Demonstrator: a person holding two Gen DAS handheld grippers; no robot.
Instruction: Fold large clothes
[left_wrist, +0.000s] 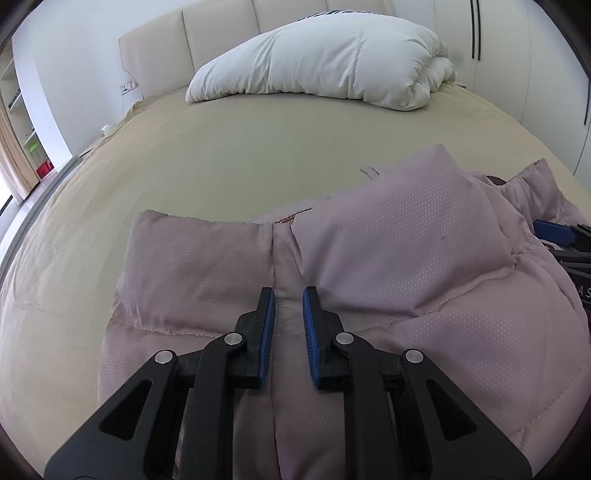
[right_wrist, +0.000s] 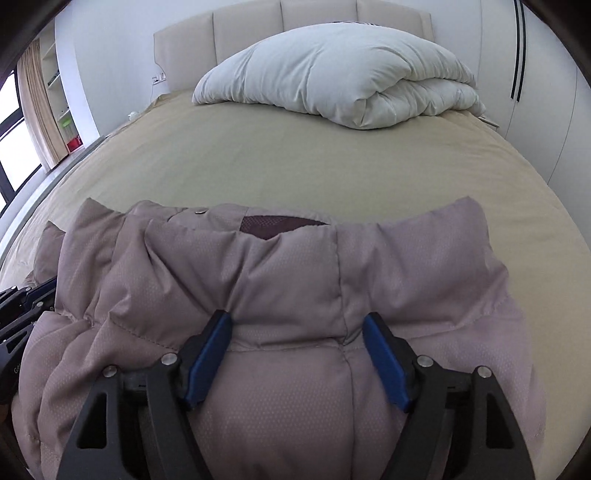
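A mauve quilted puffer jacket (left_wrist: 399, 236) lies on the bed, partly folded, and fills the near half of both views (right_wrist: 280, 280). My left gripper (left_wrist: 289, 297) sits over a seam fold of the jacket, its blue pads (left_wrist: 308, 317) close together with a thin strip of fabric pinched between them. My right gripper (right_wrist: 297, 321) is open wide, its fingers resting on a puffy panel of the jacket near the collar, where dark lining (right_wrist: 273, 223) shows. The right gripper also shows at the right edge of the left wrist view (left_wrist: 554, 230).
The bed's tan sheet (left_wrist: 221, 155) stretches beyond the jacket. A bundled white duvet (right_wrist: 332, 70) lies at the head by the beige headboard (right_wrist: 243, 26). White wardrobe doors stand to the right, shelves and a window to the left.
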